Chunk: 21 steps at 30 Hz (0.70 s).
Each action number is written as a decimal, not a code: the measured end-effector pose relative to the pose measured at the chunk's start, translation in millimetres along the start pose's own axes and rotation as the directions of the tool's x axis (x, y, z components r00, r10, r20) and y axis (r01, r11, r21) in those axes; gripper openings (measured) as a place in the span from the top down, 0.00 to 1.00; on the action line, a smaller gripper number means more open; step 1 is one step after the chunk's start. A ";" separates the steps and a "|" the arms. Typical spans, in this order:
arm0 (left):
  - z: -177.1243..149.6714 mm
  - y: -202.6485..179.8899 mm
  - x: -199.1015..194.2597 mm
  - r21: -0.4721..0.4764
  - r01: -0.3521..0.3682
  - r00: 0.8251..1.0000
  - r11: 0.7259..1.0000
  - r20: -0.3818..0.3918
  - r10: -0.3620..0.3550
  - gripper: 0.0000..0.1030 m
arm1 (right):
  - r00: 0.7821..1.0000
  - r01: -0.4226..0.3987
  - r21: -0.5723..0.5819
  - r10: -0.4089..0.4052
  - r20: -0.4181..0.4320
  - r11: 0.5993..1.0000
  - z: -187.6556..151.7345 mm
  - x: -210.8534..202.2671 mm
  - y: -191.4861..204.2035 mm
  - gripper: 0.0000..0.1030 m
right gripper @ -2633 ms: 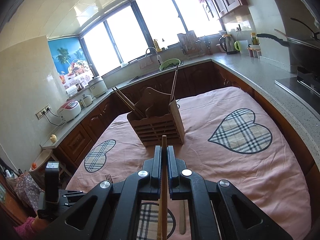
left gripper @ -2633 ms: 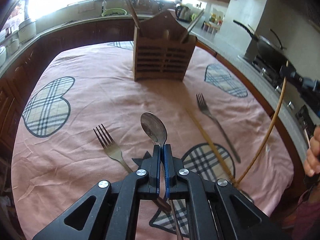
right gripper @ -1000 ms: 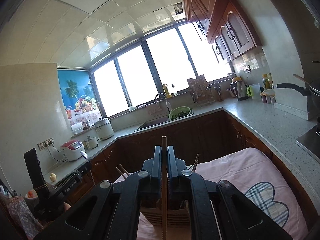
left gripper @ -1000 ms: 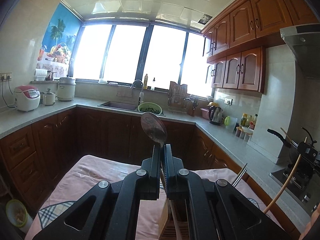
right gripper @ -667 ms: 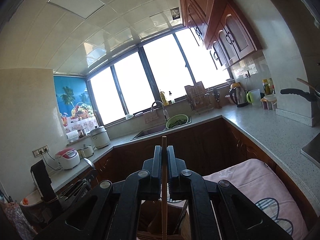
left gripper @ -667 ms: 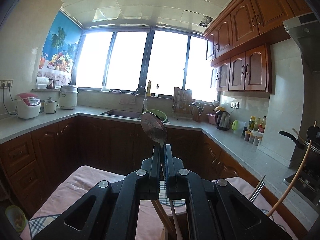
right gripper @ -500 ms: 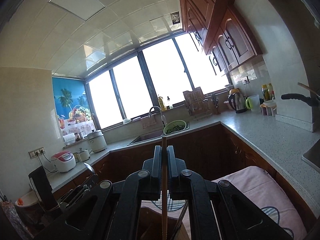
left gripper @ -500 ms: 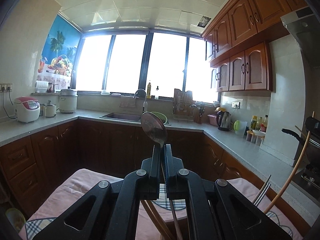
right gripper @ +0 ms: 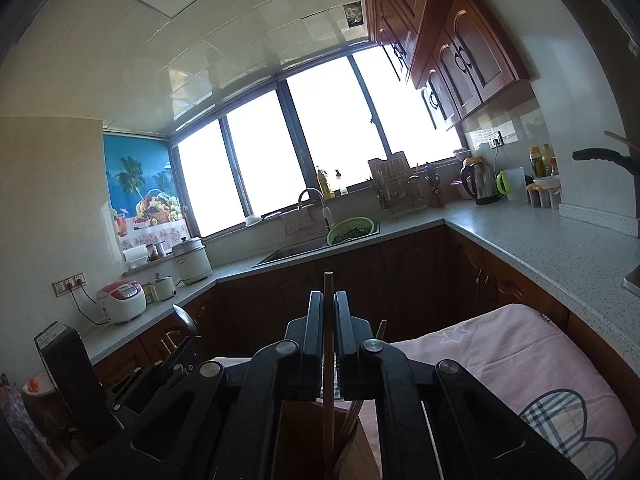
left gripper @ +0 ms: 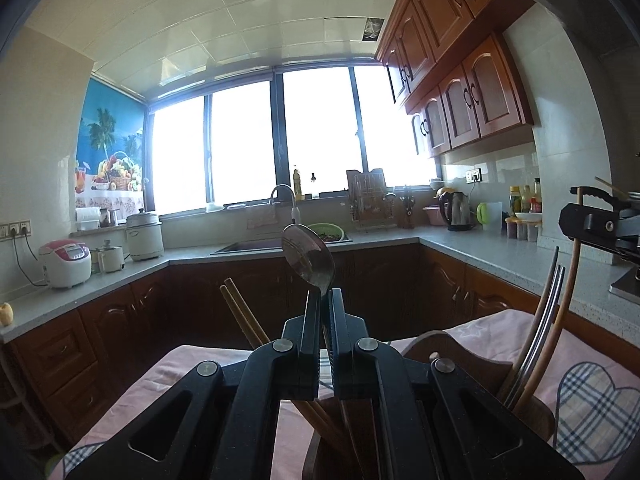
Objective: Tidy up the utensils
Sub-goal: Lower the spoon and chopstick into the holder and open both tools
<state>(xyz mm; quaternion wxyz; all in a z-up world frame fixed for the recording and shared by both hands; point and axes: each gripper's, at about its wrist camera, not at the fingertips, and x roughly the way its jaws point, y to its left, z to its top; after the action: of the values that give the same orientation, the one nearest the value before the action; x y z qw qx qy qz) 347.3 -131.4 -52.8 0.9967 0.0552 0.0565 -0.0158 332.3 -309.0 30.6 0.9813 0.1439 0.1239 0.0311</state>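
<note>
My left gripper [left gripper: 323,298] is shut on a metal spoon [left gripper: 308,256], bowl up, its handle reaching down into the wooden utensil holder [left gripper: 452,350] just below. My right gripper [right gripper: 328,300] is shut on a wooden chopstick [right gripper: 328,344], held upright, its lower end inside the holder [right gripper: 304,440]. In the left wrist view the holder has two chopsticks [left gripper: 240,312] at the left and metal utensils [left gripper: 540,320] at the right, beside the right gripper's curved chopstick [left gripper: 560,320]. The left gripper and its spoon also show in the right wrist view [right gripper: 184,320].
The holder stands on a table with a pink cloth [left gripper: 592,360] with plaid hearts. Grey counters [right gripper: 540,240] with dark cabinets ring the room, carrying rice cookers [left gripper: 66,258], a sink [right gripper: 304,252], a kettle [left gripper: 456,208] and a pan handle [right gripper: 600,156].
Both grippers have lifted from the table, tilted upright and come over the holder. The spoon handle and the chopstick have gone down into it; the holder's rim has risen in both views.
</note>
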 end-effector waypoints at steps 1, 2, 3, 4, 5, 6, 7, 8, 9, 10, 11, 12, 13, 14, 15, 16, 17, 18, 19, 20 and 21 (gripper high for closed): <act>-2.8 -2.2 -2.4 0.010 0.004 1.000 1.000 -0.003 -0.004 0.98 | 1.000 0.000 0.000 0.000 -0.003 1.000 -2.8 0.1 -0.4 0.96; -5.8 -2.3 -5.9 0.015 0.010 1.000 1.000 -0.009 -0.010 0.98 | 1.000 0.000 0.002 0.000 -0.006 1.000 -5.3 0.4 -1.3 0.96; -8.1 -2.1 -8.3 0.020 0.015 1.000 1.000 -0.013 -0.015 0.97 | 1.000 0.001 0.004 -0.001 -0.009 1.000 -7.7 0.1 -2.6 0.96; -9.3 -2.5 -10.4 0.028 0.014 1.000 1.000 -0.015 -0.013 0.98 | 1.000 0.002 0.006 -0.002 -0.016 1.000 -9.7 0.4 -4.2 0.96; -9.6 -1.5 -11.7 0.032 0.022 0.999 0.999 -0.026 -0.021 0.98 | 1.000 0.005 0.008 -0.005 -0.023 1.000 -11.8 0.5 -4.9 0.96; -8.6 1.9 -11.7 0.032 0.031 0.999 0.999 -0.039 -0.030 0.98 | 0.999 0.008 0.011 -0.007 -0.031 1.000 -14.1 1.2 -6.3 0.96; -8.5 2.4 -13.4 0.034 0.034 0.999 0.999 -0.043 -0.032 0.98 | 0.999 0.006 0.014 -0.006 -0.031 1.000 -15.5 0.7 -7.5 0.96; -7.7 3.2 -13.9 0.037 0.038 0.998 0.999 -0.053 -0.036 0.98 | 1.000 0.006 0.013 -0.005 -0.030 1.000 -15.8 -0.2 -8.0 0.96; -2.0 8.1 -12.3 0.035 0.047 0.997 0.998 -0.066 -0.044 0.98 | 1.000 0.005 0.013 -0.005 -0.030 1.000 -15.3 -0.9 -8.2 0.96; 1.9 10.8 -11.3 0.032 0.056 0.995 0.998 -0.083 -0.053 0.98 | 0.999 0.005 0.015 -0.005 -0.033 1.000 -17.2 -3.6 -9.8 0.96; 4.2 13.1 -11.0 0.027 0.061 0.994 0.998 -0.097 -0.058 0.98 | 0.999 0.008 0.013 -0.008 -0.036 1.000 -18.1 -1.9 -8.1 0.96; 8.5 16.3 -10.0 0.021 0.068 0.992 0.997 -0.110 -0.066 0.98 | 0.999 0.010 0.012 -0.010 -0.038 1.000 -18.8 -3.2 -8.5 0.96; 14.0 19.2 -8.2 0.014 0.078 0.989 0.997 -0.123 -0.076 0.98 | 0.999 0.010 0.014 -0.010 -0.042 1.000 -19.0 -4.1 -9.2 0.96; 18.0 21.9 -7.3 0.006 0.085 0.987 0.996 -0.135 -0.083 0.98 | 0.999 0.008 0.017 -0.008 -0.046 1.000 -18.8 -4.7 -9.6 0.96; 21.9 24.5 -5.9 -0.001 0.090 0.985 0.996 -0.145 -0.090 0.98 | 0.999 0.009 0.019 -0.008 -0.050 1.000 -18.8 -5.6 -10.3 0.96; 25.5 26.8 -4.0 -0.008 0.100 0.982 0.995 -0.158 -0.100 0.98 | 0.998 0.012 0.019 -0.011 -0.054 1.000 -16.7 -4.8 -8.9 0.96; 30.0 30.1 -1.1 -0.019 0.109 0.979 0.994 -0.173 -0.111 0.98 | 0.998 0.013 0.020 -0.012 -0.057 1.000 -15.3 -4.1 -8.2 0.96; 33.8 32.7 0.2 -0.028 0.114 0.977 0.993 -0.179 -0.118 0.98 | 0.998 0.011 0.020 -0.010 -0.061 1.000 -15.5 -4.6 -8.6 0.96; 38.3 35.3 1.7 -0.033 0.122 0.975 0.992 -0.185 -0.126 0.98 | 0.998 0.012 0.019 -0.010 -0.065 1.000 -13.1 -3.3 -7.6 0.96; 42.5 36.8 2.5 -0.037 0.127 0.973 0.991 -0.190 -0.132 0.98 | 0.998 0.013 0.016 -0.012 -0.069 1.000 -12.2 -2.8 -7.1 0.96; 47.5 40.5 5.1 -0.043 0.132 0.971 0.990 -0.197 -0.138 0.98 | 0.997 0.014 0.015 -0.013 -0.073 1.000 -10.7 -1.5 -6.0 0.95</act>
<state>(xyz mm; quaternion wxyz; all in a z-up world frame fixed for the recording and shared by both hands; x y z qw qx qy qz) 359.2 -96.6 -2.1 0.9834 0.0376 0.1600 -0.0769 328.3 -312.0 19.3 0.9752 0.1493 0.1607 0.0287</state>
